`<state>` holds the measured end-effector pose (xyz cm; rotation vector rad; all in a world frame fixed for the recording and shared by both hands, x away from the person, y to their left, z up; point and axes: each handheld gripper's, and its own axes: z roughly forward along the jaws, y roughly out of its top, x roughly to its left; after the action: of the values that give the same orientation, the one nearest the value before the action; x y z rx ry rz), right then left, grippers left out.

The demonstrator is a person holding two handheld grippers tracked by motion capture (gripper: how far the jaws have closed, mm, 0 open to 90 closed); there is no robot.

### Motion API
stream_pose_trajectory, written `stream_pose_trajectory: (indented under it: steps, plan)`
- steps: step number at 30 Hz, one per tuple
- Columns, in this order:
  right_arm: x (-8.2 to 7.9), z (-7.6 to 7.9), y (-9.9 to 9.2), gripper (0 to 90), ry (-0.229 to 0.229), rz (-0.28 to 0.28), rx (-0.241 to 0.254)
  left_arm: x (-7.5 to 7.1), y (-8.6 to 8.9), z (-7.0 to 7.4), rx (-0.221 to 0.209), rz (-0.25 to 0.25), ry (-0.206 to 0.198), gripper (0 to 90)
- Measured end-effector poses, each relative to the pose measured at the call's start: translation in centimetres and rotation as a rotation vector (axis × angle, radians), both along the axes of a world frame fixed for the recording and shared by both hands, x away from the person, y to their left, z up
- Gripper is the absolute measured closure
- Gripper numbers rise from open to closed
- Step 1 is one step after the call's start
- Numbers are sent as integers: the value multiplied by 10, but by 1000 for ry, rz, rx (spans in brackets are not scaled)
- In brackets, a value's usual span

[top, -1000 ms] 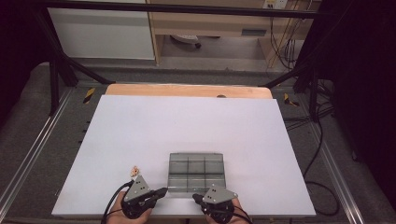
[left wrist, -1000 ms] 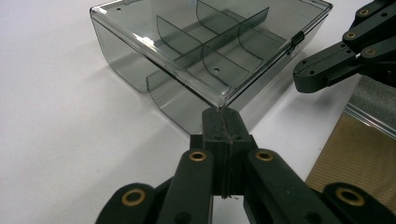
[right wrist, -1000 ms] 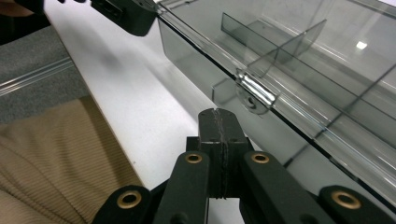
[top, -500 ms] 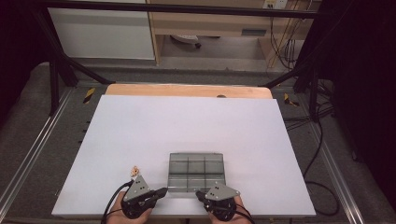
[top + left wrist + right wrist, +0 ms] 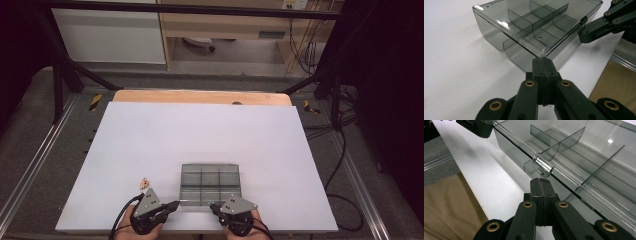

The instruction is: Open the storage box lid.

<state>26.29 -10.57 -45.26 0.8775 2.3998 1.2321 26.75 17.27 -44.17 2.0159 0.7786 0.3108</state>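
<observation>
Smoky clear divided box (image 5: pixel 210 184) is sitting on the white worktop (image 5: pixel 200 135) near its front edge, roughly centre, lid shut; dividers are showing through as a 3-by-2 grid of compartments, all looking bare. L gripper (image 5: pixel 172 204) is sitting at the box's front-left corner, held in the person's L hand (image 5: pixel 142 227); in the left gripper view its jaws are pressing flat together w/ nothing between them, tips (image 5: pixel 543 61) right at the box's (image 5: pixel 534 27) near corner, touching or just short of it, can't tell which. R gripper (image 5: pixel 214 207) is sitting at the front edge of the box towards its right half, in the person's R hand (image 5: pixel 242 227); in the right gripper view its jaws are also fully closed on nothing, tips (image 5: pixel 539 181) just below the small clear latch tab (image 5: pixel 542 167) on the box's (image 5: pixel 584 157) front wall, v. close, contact unclear. Both grippers are angling in towards each other along the front of the box. Small tan bits (image 5: pixel 144 183) are lying on the worktop just left of the box, beside the L gripper, too small to ID. Wooden strip (image 5: pixel 200 97) is running along the worktop's far edge. Cables are trailing back from both grippers towards the person.
</observation>
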Motion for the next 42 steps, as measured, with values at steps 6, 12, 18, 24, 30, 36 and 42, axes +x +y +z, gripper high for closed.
stream_pose_trajectory:
  steps: [6, 12, 18, 24, 30, 36, 42]
  plan:
    - [-1, 2, -1, 900, -8, -3, 9, 0, 0, 0, -4, -2, 4, 900]
    - [-1, 3, -2, 900, -11, -1, 22, 0, 1, 1, 7, 11, 14, 900]
    - [-1, 6, -2, 900, -23, 4, 37, 0, 1, 1, 6, 11, 14, 900]
    - [-1, 11, -5, 900, -47, -2, 73, 0, 1, 0, -3, 13, 22, 900]
    - [0, 16, -6, 900, -70, -5, 101, 0, 1, 0, -11, 14, 25, 900]
    - [3, 20, -6, 900, -87, -12, 116, 0, 1, 1, -22, 9, 23, 900]
    - [4, 22, -7, 900, -89, -13, 130, 2, -3, 13, -43, 4, -16, 900]
